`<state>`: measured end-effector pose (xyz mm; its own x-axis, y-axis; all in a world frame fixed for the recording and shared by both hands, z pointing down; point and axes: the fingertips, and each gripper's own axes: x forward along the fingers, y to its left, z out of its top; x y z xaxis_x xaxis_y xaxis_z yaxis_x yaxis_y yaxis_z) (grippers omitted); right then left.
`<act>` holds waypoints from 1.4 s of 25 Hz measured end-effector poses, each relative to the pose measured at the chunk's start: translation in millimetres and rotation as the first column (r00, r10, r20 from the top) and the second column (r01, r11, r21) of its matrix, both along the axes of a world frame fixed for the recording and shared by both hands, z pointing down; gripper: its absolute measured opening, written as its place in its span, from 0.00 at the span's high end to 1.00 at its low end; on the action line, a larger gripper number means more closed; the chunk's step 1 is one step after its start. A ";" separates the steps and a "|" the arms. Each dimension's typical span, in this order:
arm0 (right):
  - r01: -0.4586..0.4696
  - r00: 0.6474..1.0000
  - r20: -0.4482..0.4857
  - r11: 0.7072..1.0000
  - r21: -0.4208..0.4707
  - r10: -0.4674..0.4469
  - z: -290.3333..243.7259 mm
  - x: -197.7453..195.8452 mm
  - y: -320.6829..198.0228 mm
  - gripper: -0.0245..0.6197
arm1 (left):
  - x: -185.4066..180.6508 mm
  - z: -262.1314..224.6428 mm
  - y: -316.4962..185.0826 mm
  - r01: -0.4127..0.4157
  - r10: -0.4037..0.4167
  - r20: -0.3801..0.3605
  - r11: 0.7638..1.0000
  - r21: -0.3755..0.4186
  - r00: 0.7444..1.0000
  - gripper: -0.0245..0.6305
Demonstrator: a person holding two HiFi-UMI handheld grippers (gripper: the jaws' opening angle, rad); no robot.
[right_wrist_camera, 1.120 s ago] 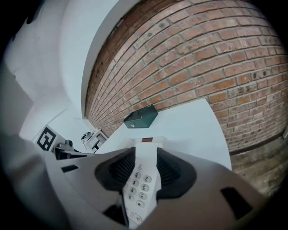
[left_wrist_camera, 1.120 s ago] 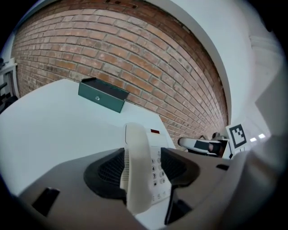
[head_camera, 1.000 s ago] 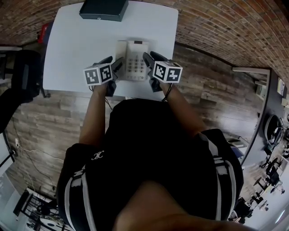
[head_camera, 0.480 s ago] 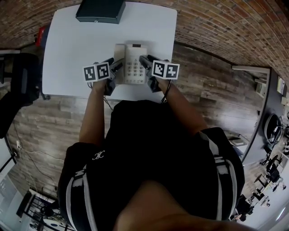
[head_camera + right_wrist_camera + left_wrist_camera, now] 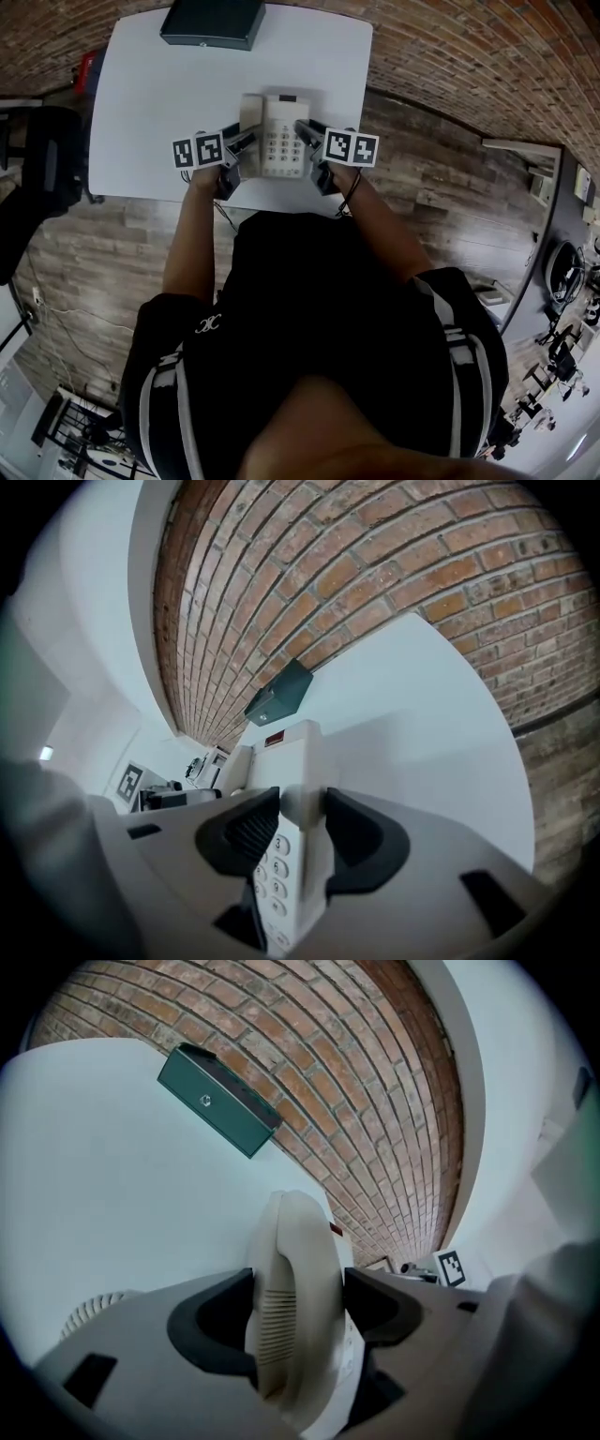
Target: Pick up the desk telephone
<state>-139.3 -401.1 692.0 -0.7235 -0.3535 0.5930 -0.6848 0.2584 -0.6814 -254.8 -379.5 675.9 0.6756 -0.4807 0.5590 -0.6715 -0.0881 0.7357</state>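
A cream desk telephone lies near the front edge of the white table, with its handset on the left side. My left gripper straddles the handset. In the left gripper view my left gripper has its jaws opening, with the pads close on either side of the handset. My right gripper is at the phone's right edge. In the right gripper view my right gripper has its jaws closing, and both pads lie against the keypad side of the telephone.
A dark green box stands at the table's far edge, well behind the phone. The phone's coiled cord lies at the left of the handset. A black chair stands left of the table. A brick wall runs behind the table.
Both grippers have sunk from just above the phone's sides to table level and rolled more upright, so their marker cubes look flatter. The phone has kept its place on the table.
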 end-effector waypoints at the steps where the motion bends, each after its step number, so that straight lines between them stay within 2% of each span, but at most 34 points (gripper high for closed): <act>1: -0.002 1.000 -0.001 1.000 0.003 0.002 -1.3 0.3 -0.5 0.75 | -0.3 -1.1 -0.6 0.005 -0.005 0.001 1.000 0.001 1.000 0.50; 11: 0.045 0.998 -0.038 0.993 0.109 -0.042 -30.2 0.1 0.5 0.75 | 3.2 -26.5 10.2 -0.012 0.008 0.060 0.997 0.078 0.998 0.52; 19: 0.063 0.997 -0.050 0.964 0.258 -0.052 -80.1 3.9 -7.9 0.76 | 7.9 -69.1 8.9 0.028 -0.036 0.039 0.984 0.177 0.999 0.53; 27: 0.092 0.996 -0.038 0.904 0.418 -0.083 -145.5 4.8 -14.7 0.76 | 12.3 -132.4 7.5 0.072 -0.092 0.049 0.945 0.319 0.995 0.53; 35: 0.070 0.997 -0.013 0.845 0.531 -0.075 -205.1 9.9 -9.5 0.76 | 17.4 -189.4 14.2 0.046 -0.099 0.100 0.900 0.434 0.990 0.53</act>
